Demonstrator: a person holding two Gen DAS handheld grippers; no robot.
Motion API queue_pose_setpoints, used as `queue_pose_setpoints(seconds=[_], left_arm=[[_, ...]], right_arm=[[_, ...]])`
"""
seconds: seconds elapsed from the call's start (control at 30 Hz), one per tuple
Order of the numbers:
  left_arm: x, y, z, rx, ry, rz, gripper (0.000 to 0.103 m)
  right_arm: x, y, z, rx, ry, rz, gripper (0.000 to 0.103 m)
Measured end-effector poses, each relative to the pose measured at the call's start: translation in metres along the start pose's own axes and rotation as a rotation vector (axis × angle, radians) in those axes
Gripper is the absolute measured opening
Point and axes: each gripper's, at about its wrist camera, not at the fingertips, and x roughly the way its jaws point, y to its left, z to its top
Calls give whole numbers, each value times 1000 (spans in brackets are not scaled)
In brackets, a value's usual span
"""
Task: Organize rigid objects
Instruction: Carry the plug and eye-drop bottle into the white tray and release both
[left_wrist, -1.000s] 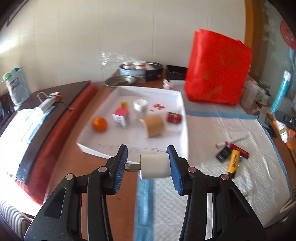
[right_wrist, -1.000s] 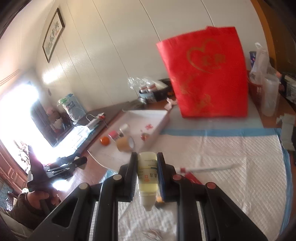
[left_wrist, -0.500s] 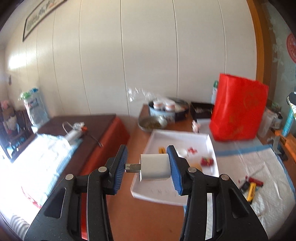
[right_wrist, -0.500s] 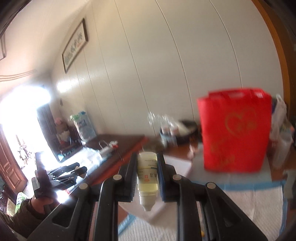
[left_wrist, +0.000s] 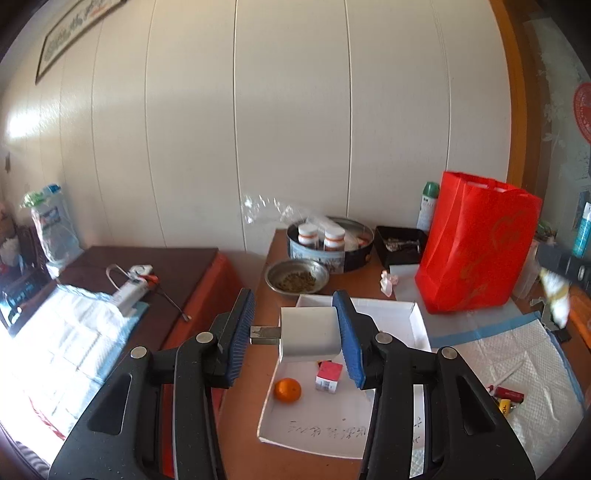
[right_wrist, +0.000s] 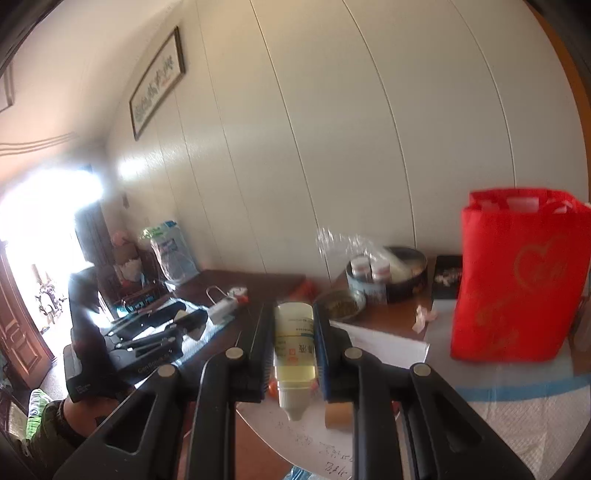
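Observation:
My left gripper (left_wrist: 295, 334) is shut on a white plug adapter (left_wrist: 308, 339); its metal prongs (left_wrist: 264, 335) point left and touch the left pad. It hangs over the near part of a white tray (left_wrist: 415, 325) that holds an orange (left_wrist: 287, 389) and a small red and white box (left_wrist: 328, 376). My right gripper (right_wrist: 293, 349) is shut on a small bottle of yellowish liquid (right_wrist: 294, 350), cap end toward the camera. The tray (right_wrist: 384, 341) lies below it with a brown tape roll (right_wrist: 338, 415). The left gripper (right_wrist: 147, 332), held by a hand, shows at the left.
A red bag (left_wrist: 476, 243) stands at the back right on a white padded mat (left_wrist: 535, 376), which carries small red and yellow items (left_wrist: 509, 400). A metal bowl (left_wrist: 297, 277), a round tin with jars (left_wrist: 330, 245) and a black box (left_wrist: 400, 240) line the back. A dark cabinet (left_wrist: 147, 262) is on the left.
Both grippers rose and tipped upward, so the wall fills more of each view and the tray sits lower and farther off. Each keeps its hold on its object.

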Motion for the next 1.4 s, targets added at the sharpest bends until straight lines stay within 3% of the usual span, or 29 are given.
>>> queue_pose_setpoints(seconds=[0.3,0.57,0.9,0.97,1.0,1.03,1.07,1.1,1.4], left_arm=[[88,-5,-39,-41,162,-14,44],[129,-18,-99,-55,307,-60,44],[151,-21,-108,-53,349,-26,44],[149,-20,-107,-55,326,3,46],[147,-19,-106,-57,314,17,60],[145,-17,-105,-63,301,34,88],[140,-14,-103,-71,273,61,99],[138,-13,-102,-73,257,74,103],[109,-14,-92,-72,194,79,103]], right_arm=[[82,-20,-70,67,244,-49,19],[137,-29,-145,99,474,-59,19],[140,-36,-155,64,488,-156,20],[139,-35,-155,60,488,-159,29],[140,-34,-153,53,482,-173,51],[136,-32,-153,43,466,-187,78],[136,-31,-152,36,454,-189,89],[133,-29,-151,25,442,-191,101],[115,-5,-143,-87,362,-228,103]])
